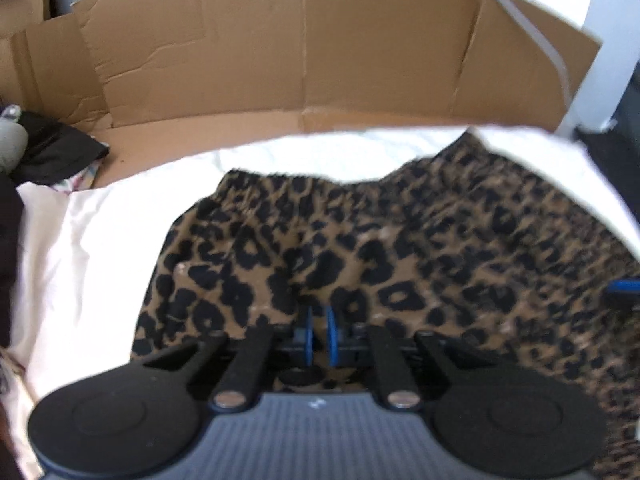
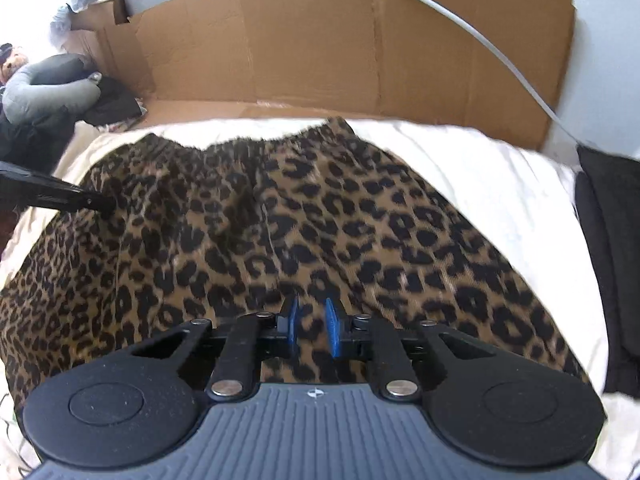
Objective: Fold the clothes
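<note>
Leopard-print garment (image 2: pixel 304 216) flat on white sheet (image 2: pixel 500 184); both tools above.

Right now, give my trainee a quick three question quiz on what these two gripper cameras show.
1. True or false: the leopard garment lies on a white sheet.
2. What stands behind the sheet? A) cardboard B) a wooden headboard C) a mirror
3. Fill in: the left gripper has its blue fingers close together, low over the ____ fabric.

Key: 1 true. 2 A. 3 leopard. Note: the right gripper shows a wider gap, with fabric visible between its fingers. Whether the left one pinches cloth cannot be told.
</note>
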The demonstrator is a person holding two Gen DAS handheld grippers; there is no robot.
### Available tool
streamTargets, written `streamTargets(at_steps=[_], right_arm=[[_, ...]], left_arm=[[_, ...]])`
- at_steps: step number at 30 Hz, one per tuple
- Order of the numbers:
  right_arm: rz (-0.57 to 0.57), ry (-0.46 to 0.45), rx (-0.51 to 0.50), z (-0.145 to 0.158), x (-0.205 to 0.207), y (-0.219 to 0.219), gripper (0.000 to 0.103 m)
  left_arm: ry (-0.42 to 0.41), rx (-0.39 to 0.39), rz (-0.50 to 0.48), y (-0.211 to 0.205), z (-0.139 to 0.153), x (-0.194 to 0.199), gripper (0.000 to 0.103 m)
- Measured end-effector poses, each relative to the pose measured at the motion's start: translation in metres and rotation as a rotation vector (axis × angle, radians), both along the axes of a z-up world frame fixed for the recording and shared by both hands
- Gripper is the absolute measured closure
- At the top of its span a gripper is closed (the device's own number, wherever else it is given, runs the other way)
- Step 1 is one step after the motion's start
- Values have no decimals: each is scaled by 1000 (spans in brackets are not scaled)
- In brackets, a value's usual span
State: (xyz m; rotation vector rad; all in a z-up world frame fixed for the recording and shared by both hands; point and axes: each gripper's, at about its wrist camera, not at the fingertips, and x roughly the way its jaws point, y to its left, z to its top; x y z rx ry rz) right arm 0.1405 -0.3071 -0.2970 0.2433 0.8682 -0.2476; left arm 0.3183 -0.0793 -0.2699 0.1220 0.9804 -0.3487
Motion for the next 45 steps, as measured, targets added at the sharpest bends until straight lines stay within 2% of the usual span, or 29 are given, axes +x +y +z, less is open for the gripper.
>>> streamTargets(at_steps=[3, 7, 10, 13, 15, 19, 22, 26, 28, 31, 34, 37, 41, 43, 45], right_arm=[[28, -5, -18, -3, 12, 0, 82], [30, 2, -2, -12, 29, -3, 82], [18, 20, 4, -23, 38, -6, 82], [27, 49, -4, -35, 44, -7, 83], [35, 58, -9, -39, 45, -8, 83], [26, 75, -23, -39, 41, -14, 84], [6, 85, -31, -39, 30, -20, 84], [-11, 106, -43, -37, 13, -28, 84], [-15, 119, -52, -36, 4, -29, 84], [-47, 108, -15, -24, -11, -29, 81], [-41, 49, 21, -4, -26, -22, 80], [-4, 30, 55, 2, -32, -7, 76], [41, 57, 72, -6, -30, 14, 76], [52, 75, 89, -12, -29, 23, 76], [62, 96, 97, -17, -30, 32, 76]], left_arm=[[2, -59, -63, -11, 2, -4, 93], [-5, -85, -138, -36, -4, -13, 93], [15, -61, -162, -49, -17, -14, 91], [55, -17, -155, -48, -32, -9, 91], [55, 6, -154, -41, -37, -9, 98], [52, 10, -133, -26, -37, -12, 100], [77, 18, -78, -10, -38, -16, 99], [104, -11, -61, 9, -36, -33, 99], [104, 6, -54, 17, -30, -41, 99], [80, 91, -33, 19, -15, -54, 99], [100, -1, -6, 30, 3, -70, 97], [111, -51, 12, 28, 10, -83, 97], [147, -68, -3, 14, -2, -91, 97], [144, -21, -25, 9, -11, -98, 94], [180, -6, -13, 10, -23, -103, 94]])
